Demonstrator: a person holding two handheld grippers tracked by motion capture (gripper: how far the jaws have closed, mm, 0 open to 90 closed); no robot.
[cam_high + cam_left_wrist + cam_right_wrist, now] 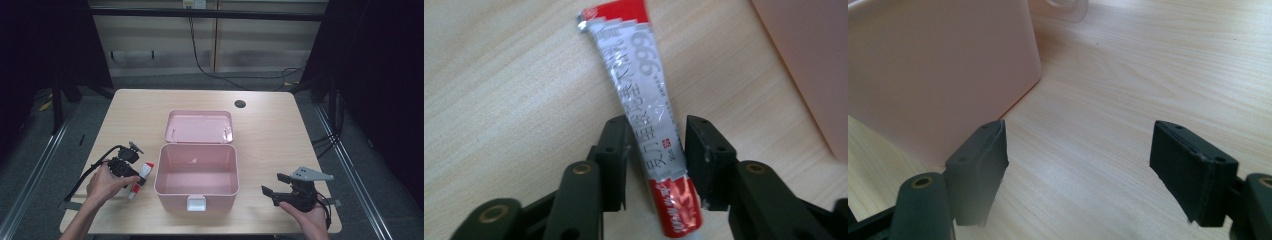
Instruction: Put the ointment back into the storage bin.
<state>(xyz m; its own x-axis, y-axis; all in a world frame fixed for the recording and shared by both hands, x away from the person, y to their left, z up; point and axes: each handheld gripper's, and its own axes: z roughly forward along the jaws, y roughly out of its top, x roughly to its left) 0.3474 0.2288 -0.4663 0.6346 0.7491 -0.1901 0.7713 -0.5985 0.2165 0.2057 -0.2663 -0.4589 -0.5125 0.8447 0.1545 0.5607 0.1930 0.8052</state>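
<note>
A: On the table [260,130], what stands in the middle?

B: A pink box [196,176] stands there, open, with its white latch [196,203] on the near wall. Its lid [199,126] lies flat behind it, touching the back edge. The inside of the box looks bare.

A: And where is the tube?

B: The red and silver tube [140,179] lies on the wood just beside the left wall of the box. In the left gripper view the tube [651,125] runs up between the two jaws, with its crimped end far from the camera and a red band near the bottom edge.

A: Does the left tool hold it?

B: The left tool [134,172] has its jaws on both sides of the tube. One jaw touches or nearly touches it; the other has a small gap. So the jaws are a little apart, not clamped.

A: And the right tool?

B: The right tool [275,185] is near the front right corner of the table, well apart from the box, in the person's right hand [310,217]. Its jaws stand wide apart with only wood between them, and the pink wall [938,70] is ahead at the left
</note>
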